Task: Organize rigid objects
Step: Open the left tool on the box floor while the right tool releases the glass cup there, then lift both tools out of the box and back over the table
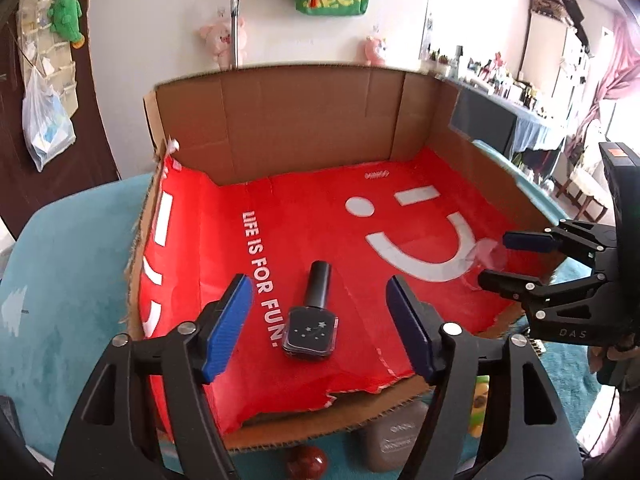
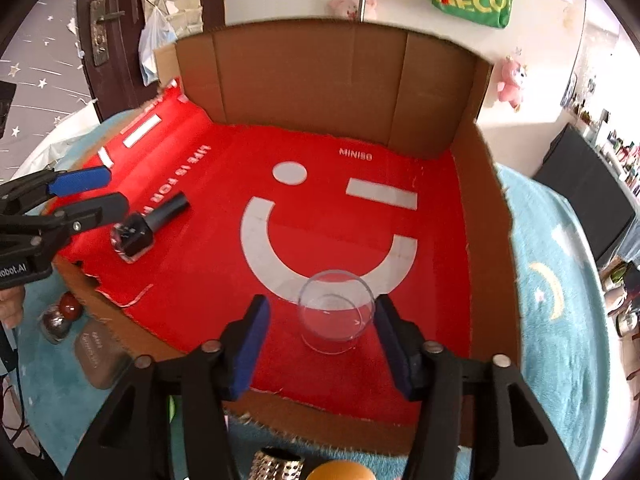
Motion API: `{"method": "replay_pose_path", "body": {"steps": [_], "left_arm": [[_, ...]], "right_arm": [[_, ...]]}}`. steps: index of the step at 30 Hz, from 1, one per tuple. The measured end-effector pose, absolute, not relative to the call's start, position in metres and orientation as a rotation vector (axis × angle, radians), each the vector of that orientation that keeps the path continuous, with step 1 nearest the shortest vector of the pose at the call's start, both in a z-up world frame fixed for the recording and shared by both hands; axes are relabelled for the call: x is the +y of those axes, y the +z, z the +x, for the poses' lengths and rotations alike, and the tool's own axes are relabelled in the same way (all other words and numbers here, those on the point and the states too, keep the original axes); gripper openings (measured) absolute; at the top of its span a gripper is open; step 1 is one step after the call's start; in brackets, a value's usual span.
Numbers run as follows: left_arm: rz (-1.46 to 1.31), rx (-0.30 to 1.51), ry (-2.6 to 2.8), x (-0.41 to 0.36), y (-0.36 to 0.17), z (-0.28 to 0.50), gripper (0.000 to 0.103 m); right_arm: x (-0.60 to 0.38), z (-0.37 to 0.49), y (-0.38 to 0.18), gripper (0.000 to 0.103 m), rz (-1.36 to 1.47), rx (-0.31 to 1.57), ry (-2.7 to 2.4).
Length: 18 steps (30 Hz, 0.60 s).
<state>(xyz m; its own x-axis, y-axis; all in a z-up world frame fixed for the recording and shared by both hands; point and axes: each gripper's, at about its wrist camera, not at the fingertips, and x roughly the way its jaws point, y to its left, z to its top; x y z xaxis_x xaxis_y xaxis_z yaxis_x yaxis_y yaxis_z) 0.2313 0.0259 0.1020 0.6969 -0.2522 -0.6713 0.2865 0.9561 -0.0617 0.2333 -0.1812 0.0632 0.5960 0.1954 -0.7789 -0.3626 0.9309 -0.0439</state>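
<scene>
The left gripper (image 1: 316, 328) hangs over the near part of a cardboard box (image 1: 304, 120) lined with red printed paper (image 1: 320, 216). Its blue pads stand spread apart, clear of the dark nail polish bottle (image 1: 312, 320) that lies on its side between them. The bottle's black cap points toward twelve o'clock and its square body sits nearest the camera, closer to the seven o'clock pad than to the five o'clock one, touching neither.

The right gripper (image 2: 320, 336) is likewise spread. A small clear glass cup (image 2: 336, 314) stands upright on the red paper between its pads. The pad at three o'clock of the cup is just beside the glass wall, and whether it touches cannot be told; the pad at nine o'clock is plainly apart from it.

From the right wrist view, the nail polish bottle lies at about ten o'clock of the cup, well apart, with the left gripper just beside it at the frame's nine o'clock edge. From the left wrist view, the right gripper (image 1: 496, 258) enters at three o'clock, jaws parted around the faint cup.

Outside the box's near wall, on the blue fluffy rug (image 2: 560, 320), lie a grey case (image 2: 98, 354) and a red ball (image 2: 69, 306).
</scene>
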Motion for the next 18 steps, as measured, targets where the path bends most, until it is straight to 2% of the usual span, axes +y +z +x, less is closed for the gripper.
{"method": "replay_pose_path", "body": {"steps": [2,6,10,12,16,18], "left_arm": [[0.033,0.715,-0.301,0.027,0.11,0.222,0.074],[0.02,0.642,-0.275,0.027,0.123,0.197,0.077],[0.024,0.518,-0.239,0.027,0.139,0.162,0.09],[0.028,0.478,-0.224,0.026,0.146,0.144,0.091],[0.014,0.424,-0.195,0.026,0.154,0.115,0.095],[0.024,0.401,-0.18,0.023,0.154,0.101,0.095]], "right_arm": [[-0.181,0.227,0.071,0.064,-0.203,0.857,0.332],[-0.18,0.205,0.093,0.074,-0.2,0.79,0.346],[-0.178,0.182,0.11,0.084,-0.203,0.724,0.356],[-0.18,0.166,0.119,0.091,-0.194,0.678,0.353],[-0.19,0.135,0.131,0.095,-0.163,0.61,0.332],[-0.196,0.122,0.135,0.101,-0.142,0.586,0.326]]}}
